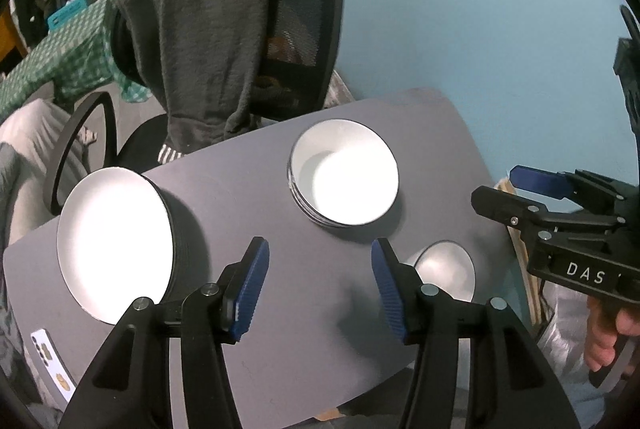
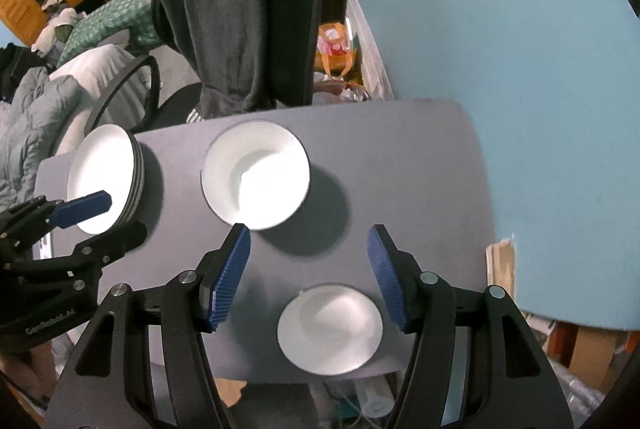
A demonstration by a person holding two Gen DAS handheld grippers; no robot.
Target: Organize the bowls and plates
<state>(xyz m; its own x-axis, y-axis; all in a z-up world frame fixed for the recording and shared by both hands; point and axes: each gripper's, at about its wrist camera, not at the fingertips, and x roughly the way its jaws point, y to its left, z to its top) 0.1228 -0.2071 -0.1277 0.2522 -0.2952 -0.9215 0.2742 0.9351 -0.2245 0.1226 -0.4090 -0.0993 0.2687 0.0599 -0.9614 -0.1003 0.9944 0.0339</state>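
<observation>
Grey rounded-corner table (image 1: 280,329) carried three groups of white dishes. A stack of white black-rimmed plates (image 1: 116,245) sat at the table's left end; in the right wrist view the same stack (image 2: 106,177) showed several layered rims. A stack of white bowls with dark rims (image 1: 344,173) stood mid-table toward the far edge, well apart from the plates; the right wrist view had it (image 2: 256,175) just ahead of the jaws. A single small white bowl (image 2: 330,329) sat near the table's near right edge, seen between and below the right jaws, not touched; in the left wrist view it (image 1: 444,271) was partly hidden behind the right blue pad.

Left gripper (image 1: 320,285) hovered above the table, jaws released and spread wide, nothing between the blue ribbed pads. Right gripper (image 2: 308,277) likewise had jaws wide apart and empty, over the small bowl. The right gripper's body in the left wrist view (image 1: 560,229) carried white lettering "DAS", the rest cut off. The left gripper's body in the right wrist view (image 2: 60,229) carried small text near the bottom, too blurred to read surely.

Black mesh office chair (image 1: 300,29) stood behind the table with a dark grey fleece garment (image 1: 192,21) draped over its back. Light blue wall (image 1: 480,9) to the right. White phone (image 1: 52,361) lay at the table's near left corner.
</observation>
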